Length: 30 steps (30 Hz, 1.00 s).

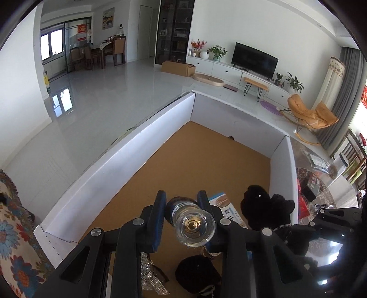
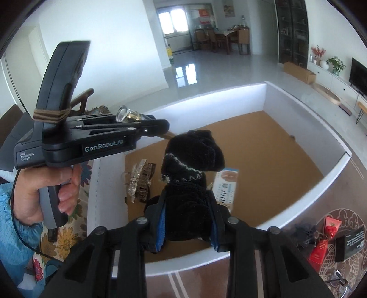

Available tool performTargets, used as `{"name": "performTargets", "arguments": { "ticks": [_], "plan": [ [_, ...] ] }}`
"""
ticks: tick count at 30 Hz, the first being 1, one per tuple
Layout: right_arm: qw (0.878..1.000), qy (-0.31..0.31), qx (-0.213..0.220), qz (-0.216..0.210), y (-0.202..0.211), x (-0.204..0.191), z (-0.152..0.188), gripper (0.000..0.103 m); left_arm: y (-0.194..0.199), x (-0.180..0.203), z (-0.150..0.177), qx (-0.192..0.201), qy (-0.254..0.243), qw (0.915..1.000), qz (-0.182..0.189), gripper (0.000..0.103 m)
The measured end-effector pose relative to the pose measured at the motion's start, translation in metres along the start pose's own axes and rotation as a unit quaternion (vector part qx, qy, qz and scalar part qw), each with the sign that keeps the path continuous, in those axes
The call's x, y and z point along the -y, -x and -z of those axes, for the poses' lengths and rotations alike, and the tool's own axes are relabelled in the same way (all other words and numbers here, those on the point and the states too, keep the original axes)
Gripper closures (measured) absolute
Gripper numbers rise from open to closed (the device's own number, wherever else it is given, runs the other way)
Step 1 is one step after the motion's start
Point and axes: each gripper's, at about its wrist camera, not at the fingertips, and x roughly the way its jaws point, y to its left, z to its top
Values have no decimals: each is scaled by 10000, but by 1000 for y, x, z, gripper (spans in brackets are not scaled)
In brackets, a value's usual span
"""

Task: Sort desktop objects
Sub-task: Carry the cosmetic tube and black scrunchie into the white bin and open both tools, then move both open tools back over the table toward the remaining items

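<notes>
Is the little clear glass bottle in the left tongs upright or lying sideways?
Sideways. The small clear glass bottle lies roughly level between the left tongs, its thick glass base facing the left camera.

Bright daylight pours in from the far window [image 2: 177,21], glaring off the glossy floor [image 1: 62,103]; fisheye bends every edge, corners go black, and the nearby glass bottle [image 1: 193,225] looks soft

This is a home living room. A television [image 1: 254,58] sits on a white cabinet [image 1: 220,67] at upper right. A dining table [image 1: 103,47] with chairs stands at upper left.
</notes>
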Motion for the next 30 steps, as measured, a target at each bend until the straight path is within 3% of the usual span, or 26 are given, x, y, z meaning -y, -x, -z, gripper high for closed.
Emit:
{"name": "performTargets", "arguments": {
  "ticks": [3,5,7,9,11,14,18,20,22,23,26,30],
  "plan": [
    [9997,-6,-198,111,-34,-4,-6,59,-25,-7,3,-356,22,9979,-546,72],
    [9999,-88,-140,27,-41,-2,-7,28,-34,-12,5,-515,35,9953,-818,65],
    [9998,-187,45,-26,-31,5,-2,27,-31,-16,8,-442,60,9948,-911,40],
    [9992,-304,233,-88,-16,13,5,26,-22,-14,13,-274,30,9950,-961,31],
    [9982,-389,448,13,5,25,15,23,-12,-7,17,-170,-23,9950,-985,31],
    [9946,-515,825,360,44,47,48,13,10,17,21,53,-168,9968,-781,31],
    [9845,-876,1018,1124,94,84,125,5,45,80,30,371,-585,9974,-194,30],
    [9761,-1263,885,1534,112,109,172,5,61,117,43,454,-861,9950,207,23],
    [9638,-1725,651,1927,128,133,223,5,72,157,63,515,-1159,9903,567,6],
    [9564,-1935,513,2127,136,144,249,5,74,176,75,510,-1318,9871,748,5],
    [9338,-2382,170,2665,153,165,312,5,60,233,108,157,-1787,9777,1096,4],
    [9182,-2742,103,2856,170,177,360,5,12,283,148,-292,-2206,9697,1005,4]
  ]
}}
